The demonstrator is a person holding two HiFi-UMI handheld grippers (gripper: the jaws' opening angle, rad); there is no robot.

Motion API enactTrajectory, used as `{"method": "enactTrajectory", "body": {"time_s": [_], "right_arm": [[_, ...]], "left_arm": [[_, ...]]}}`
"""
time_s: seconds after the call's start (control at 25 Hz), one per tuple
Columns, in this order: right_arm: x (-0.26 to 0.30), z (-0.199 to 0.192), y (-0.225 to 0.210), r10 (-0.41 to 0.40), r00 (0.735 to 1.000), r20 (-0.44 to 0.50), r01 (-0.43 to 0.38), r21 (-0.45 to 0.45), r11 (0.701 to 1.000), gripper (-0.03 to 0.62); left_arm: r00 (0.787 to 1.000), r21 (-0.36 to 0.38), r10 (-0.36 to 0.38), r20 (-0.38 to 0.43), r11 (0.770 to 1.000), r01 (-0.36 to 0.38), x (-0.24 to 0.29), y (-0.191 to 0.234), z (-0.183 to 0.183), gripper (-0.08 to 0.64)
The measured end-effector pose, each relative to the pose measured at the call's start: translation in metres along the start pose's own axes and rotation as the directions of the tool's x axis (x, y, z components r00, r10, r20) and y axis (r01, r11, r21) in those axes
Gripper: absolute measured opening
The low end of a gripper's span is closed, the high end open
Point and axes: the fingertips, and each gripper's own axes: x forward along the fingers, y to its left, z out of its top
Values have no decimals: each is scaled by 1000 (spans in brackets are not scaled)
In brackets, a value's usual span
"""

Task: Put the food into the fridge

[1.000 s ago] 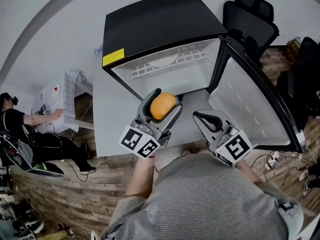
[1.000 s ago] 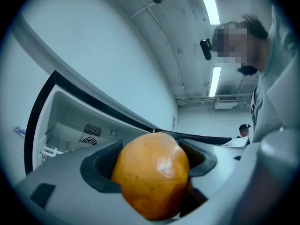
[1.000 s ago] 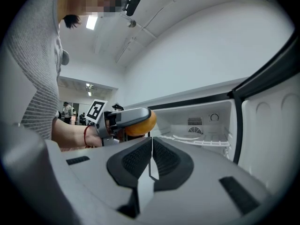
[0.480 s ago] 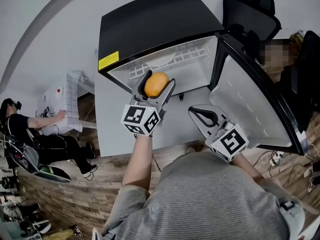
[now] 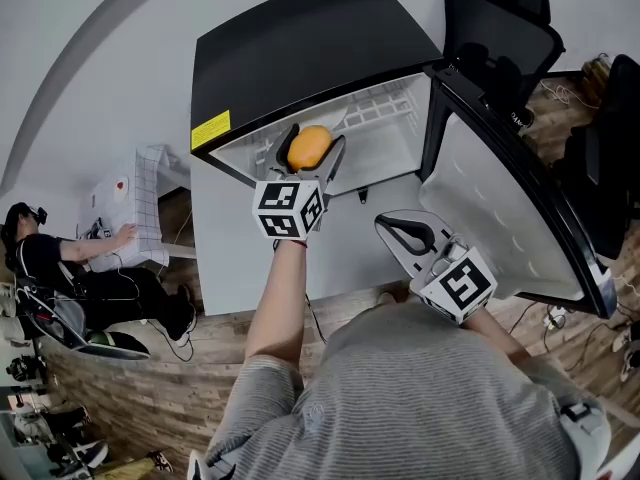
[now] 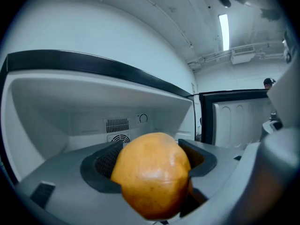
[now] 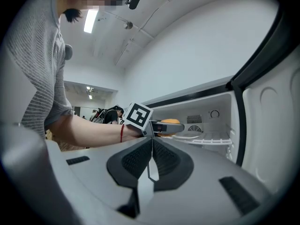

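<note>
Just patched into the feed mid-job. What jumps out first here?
The round orange fruit stands out most, clamped in the left gripper right at the mouth of the black fridge. The fridge's door is swung wide open to the right. The right gripper hangs lower in front of it, jaws together and holding nothing.

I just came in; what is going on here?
A person works with a hand-held gripper in each hand. The left hand-held gripper is shut on an orange fruit and holds it in the opening of the fridge, whose door stands open. The fruit is not yet set down. The right hand-held gripper is shut and empty, lower down.
</note>
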Motion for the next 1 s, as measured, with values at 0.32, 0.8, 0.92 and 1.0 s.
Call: {"method": "enactTrajectory", "body": {"time_s": [0.32,0.8,0.92,1.0], "right_arm": [[3,0,-2,20,1000,-4,-20,3,1000,14],[4,-1,-4,29,1000,-8,-29,-6,1000,14],[6,0,0,47,999,-21,-48,-5,999,14],[7,0,3,59,998,-25,-59,-4,998,14]], "left_arm": [[996,108,54,-65,993,-47,27,18,-6,377],[993,102,82,-84,992,-73,57,39,2,377],[990,150,101,-100,985,-85,64,45,1,377],[987,172,111,-113,981,-90,68,48,-1,377]]}}
